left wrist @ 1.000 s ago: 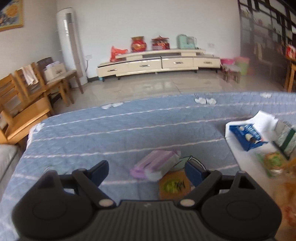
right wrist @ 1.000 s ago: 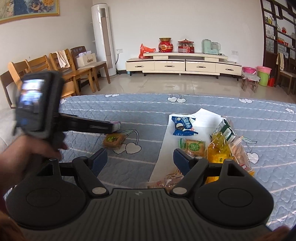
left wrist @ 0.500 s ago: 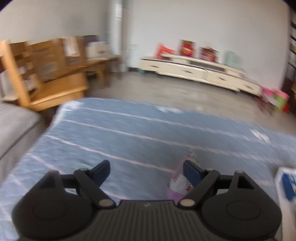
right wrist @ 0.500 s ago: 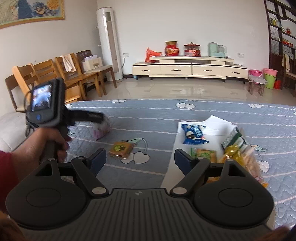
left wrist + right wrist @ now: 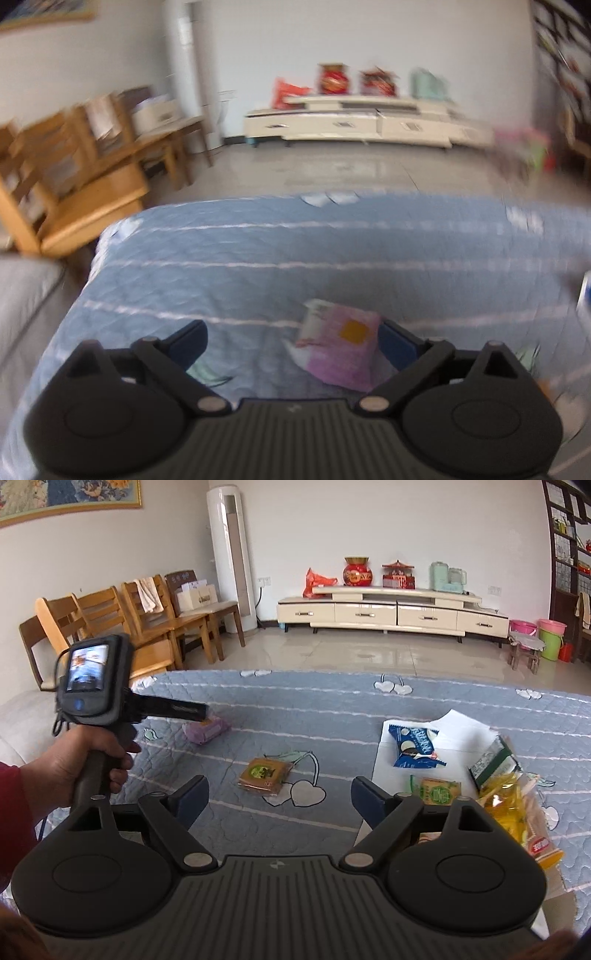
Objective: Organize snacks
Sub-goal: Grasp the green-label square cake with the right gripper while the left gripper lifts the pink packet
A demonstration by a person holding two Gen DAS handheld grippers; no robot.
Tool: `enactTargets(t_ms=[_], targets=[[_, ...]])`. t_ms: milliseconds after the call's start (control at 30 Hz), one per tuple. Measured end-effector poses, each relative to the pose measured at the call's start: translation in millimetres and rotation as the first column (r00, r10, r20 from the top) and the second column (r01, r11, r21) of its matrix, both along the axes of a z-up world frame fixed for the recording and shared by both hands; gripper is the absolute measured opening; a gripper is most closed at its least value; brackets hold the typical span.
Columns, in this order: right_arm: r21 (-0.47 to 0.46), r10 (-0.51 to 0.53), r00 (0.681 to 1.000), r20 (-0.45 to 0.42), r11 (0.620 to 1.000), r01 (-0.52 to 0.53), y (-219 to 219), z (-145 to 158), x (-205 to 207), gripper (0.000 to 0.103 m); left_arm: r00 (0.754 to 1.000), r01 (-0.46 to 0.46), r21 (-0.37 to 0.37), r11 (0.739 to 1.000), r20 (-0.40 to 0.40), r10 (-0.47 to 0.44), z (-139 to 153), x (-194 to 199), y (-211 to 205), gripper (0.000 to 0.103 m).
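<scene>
A purple snack packet (image 5: 340, 347) lies on the blue quilt (image 5: 295, 258), just inside my open left gripper's (image 5: 291, 341) right finger. The left view is blurred. In the right wrist view the same packet (image 5: 207, 730) lies under the tip of the left gripper (image 5: 192, 710). A brown cake packet (image 5: 263, 774) lies mid-quilt, ahead of my open, empty right gripper (image 5: 279, 799). A white sheet (image 5: 458, 727) on the right holds a blue cookie packet (image 5: 415, 746), a green-labelled packet (image 5: 439, 790), a yellow bag (image 5: 508, 812) and a dark green packet (image 5: 493, 762).
Wooden chairs (image 5: 122, 627) stand left of the quilt-covered table. A grey sofa edge (image 5: 22, 295) is at the near left. A cream TV cabinet (image 5: 391, 613) stands against the far wall across open floor. Pink and green buckets (image 5: 546, 635) are at the right.
The left gripper has swung left, away from the brown cake packet and the white sheet. The purple packet has moved left with it and now lies farther left on the quilt. The right gripper has barely moved.
</scene>
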State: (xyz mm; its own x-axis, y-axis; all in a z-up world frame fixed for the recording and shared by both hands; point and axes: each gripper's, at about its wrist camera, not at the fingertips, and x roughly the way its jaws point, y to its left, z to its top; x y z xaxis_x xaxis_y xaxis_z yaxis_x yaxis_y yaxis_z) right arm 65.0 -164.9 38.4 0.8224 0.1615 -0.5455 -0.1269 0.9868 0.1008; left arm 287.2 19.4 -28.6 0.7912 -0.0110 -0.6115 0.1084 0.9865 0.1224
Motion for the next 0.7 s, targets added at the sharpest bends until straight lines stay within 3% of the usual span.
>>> enactTargets(t_ms=[100,133,233,400,600,633,700], targets=[[0.006,0.01,1.0,-0.029,1.0,-0.009,2.4,-6.9,12.2,0.103,1.0,0.022,0.035,0.999,-0.019,-0.022,-14.0,10.3,-5.4,0.094],[0.011,0.011,0.999,-0.039,1.0,-0.011,4.2,-9.4,17.0,0.103,0.999,0.039,0.012,0.999,-0.024,-0.038,-16.4,12.8,-3.9,0.086],[0.018,0.015,0.997,-0.07,1.0,-0.014,10.5,-18.5,34.1,0.103,0.996,0.081,-0.092,0.992,-0.034,-0.085,-13.1,13.6,5.0,0.048],[0.005,0.015,0.993,-0.116,1.0,-0.015,26.2,-35.3,69.2,0.103,0.997,0.067,-0.093,0.993,-0.021,-0.069,-13.7,-4.7,13.8,0.047],[-0.025,-0.032,0.973,-0.23,0.999,0.027,41.3,-70.5,130.3,0.098,0.999,-0.032,-0.1,0.994,-0.025,0.029,-10.6,-46.2,38.0,0.047],[-0.034,-0.037,0.97,-0.242,0.999,0.03,44.8,-76.6,137.8,0.103,0.999,-0.043,-0.1,0.994,-0.024,0.041,-9.9,-55.1,41.0,0.047],[-0.104,-0.052,0.976,-0.212,0.994,0.03,56.8,-81.0,144.7,0.097,0.998,-0.068,-0.094,0.993,-0.017,0.067,-8.3,-69.8,45.1,0.047]])
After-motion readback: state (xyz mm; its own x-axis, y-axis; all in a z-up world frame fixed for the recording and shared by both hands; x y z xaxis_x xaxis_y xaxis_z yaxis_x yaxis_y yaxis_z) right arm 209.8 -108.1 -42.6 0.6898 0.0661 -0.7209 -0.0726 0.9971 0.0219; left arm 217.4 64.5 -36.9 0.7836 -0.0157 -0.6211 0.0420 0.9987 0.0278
